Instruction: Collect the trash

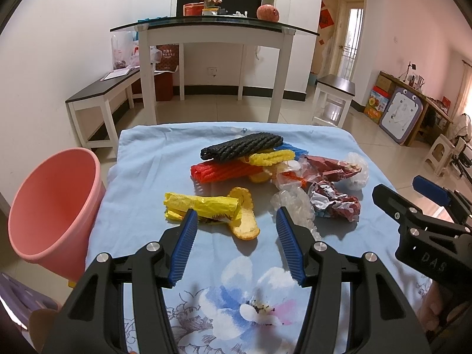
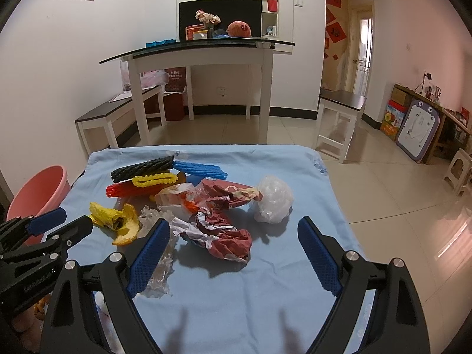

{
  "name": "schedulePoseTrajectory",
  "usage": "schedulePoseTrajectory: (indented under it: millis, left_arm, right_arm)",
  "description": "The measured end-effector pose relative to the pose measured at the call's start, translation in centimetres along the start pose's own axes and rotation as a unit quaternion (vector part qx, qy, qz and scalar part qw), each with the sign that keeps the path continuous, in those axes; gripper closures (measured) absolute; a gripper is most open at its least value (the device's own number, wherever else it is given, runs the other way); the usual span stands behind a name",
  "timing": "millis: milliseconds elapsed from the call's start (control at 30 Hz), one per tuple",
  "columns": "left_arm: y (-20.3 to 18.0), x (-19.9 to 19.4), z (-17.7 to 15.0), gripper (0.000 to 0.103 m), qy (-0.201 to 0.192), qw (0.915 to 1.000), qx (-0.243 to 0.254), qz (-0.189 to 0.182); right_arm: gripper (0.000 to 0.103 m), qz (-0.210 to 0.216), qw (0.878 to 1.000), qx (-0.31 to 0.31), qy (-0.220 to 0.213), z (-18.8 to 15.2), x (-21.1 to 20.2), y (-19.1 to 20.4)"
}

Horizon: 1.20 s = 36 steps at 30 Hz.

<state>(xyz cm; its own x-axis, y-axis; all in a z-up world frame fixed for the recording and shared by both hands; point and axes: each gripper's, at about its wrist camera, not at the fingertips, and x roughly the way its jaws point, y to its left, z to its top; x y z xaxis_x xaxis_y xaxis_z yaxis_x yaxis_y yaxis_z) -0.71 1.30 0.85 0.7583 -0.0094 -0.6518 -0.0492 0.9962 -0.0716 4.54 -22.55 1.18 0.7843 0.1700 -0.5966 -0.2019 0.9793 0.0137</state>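
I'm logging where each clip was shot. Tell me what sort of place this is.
Most likely a home living or dining room: a glass-topped table with flowers on it, a white bench by the wall, and a child's drawing board propped on the tiled floor.

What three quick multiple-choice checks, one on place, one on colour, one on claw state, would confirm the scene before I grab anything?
1. Where is the pink bin?
A. On the cloth
B. Off the cloth's left edge
C. Under the glass table

2. What colour is the foam net lying on top of the pile?
A. Black
B. Green
C. White

3. How is the left claw?
A. Shut on the peel
B. Shut on nothing
C. Open, empty

Answers: 1 B, it stands beside the blue cloth, lower than it. 2 A, black net over red and yellow ones. 3 C, its fingers stand apart in front of the yellow bag.
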Motion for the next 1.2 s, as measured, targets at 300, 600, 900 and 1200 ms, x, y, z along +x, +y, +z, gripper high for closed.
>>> schedulePoseTrajectory:
  millis: [300,600,900,1200]
  left_arm:
    - [0.0,0.0,-0.1,0.047,0.000,1.0000,0.000,0.000]
    - [0.2,0.1,-0.5,0.047,0.002,1.0000,-0.002,0.000]
    - [2.0,0.7,-1.3,0.047,0.018,0.9998,0.004,-0.010]
    - [4.9,1.7,-1.4,0.047,0.039,0.9989,-0.025,-0.009]
  right_arm:
    - [0.016,-0.004,1.000,-0.004,0.002,0.1,0.0,0.4]
    - [0.016,-0.003,1.000,-0.007,0.005,0.0,0.2,0.7]
    - [0.017,0.009,1.000,-0.002,0.023,-0.5,0.9,-0.1]
    - [0.032,0.085,0.994,0.018,0.070,-1.1,1.8,-0.6]
